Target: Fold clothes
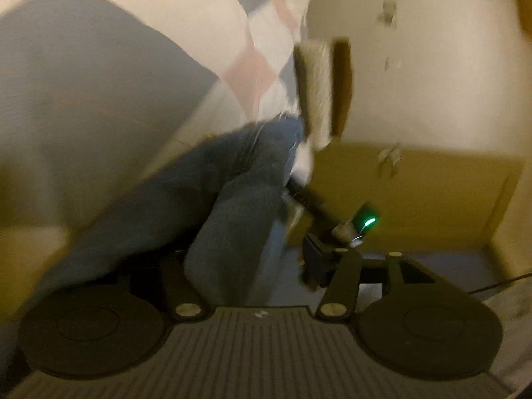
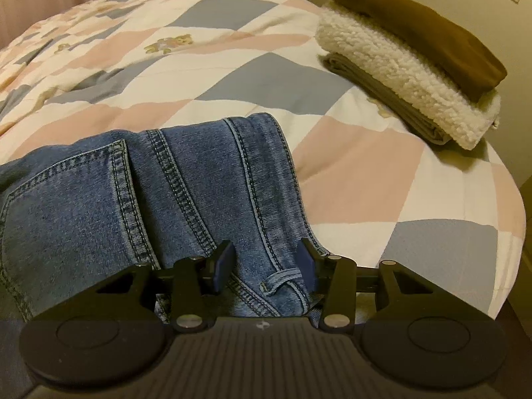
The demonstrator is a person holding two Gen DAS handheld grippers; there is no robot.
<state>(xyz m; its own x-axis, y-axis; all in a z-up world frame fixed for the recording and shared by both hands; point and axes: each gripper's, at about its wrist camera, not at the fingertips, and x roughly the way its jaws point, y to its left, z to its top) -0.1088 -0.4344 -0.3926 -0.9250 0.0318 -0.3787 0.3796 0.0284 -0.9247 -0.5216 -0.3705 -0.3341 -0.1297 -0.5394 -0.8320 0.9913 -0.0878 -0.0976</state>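
While the jeans (image 2: pixel 159 199) lie on the bed (image 2: pixel 382 173) near the stack (image 2: pixel 409 66), we hold our right tongs (image 2: pixel 264 266) parted around the waistband, not pinching. The left tongs (image 1: pixel 252 266) seem closed on denim, though blur leaves doubt. We should grip both corners evenly. The jeans' long axis runs leftward.

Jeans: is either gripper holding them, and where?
Right gripper straddles the jeans at the waistband by a belt loop, jaws apart, no grip. Left gripper's hold cannot be told.

Blurred jeans (image 1: pixel 232 199) draped across left tongs (image 1: pixel 256 272).
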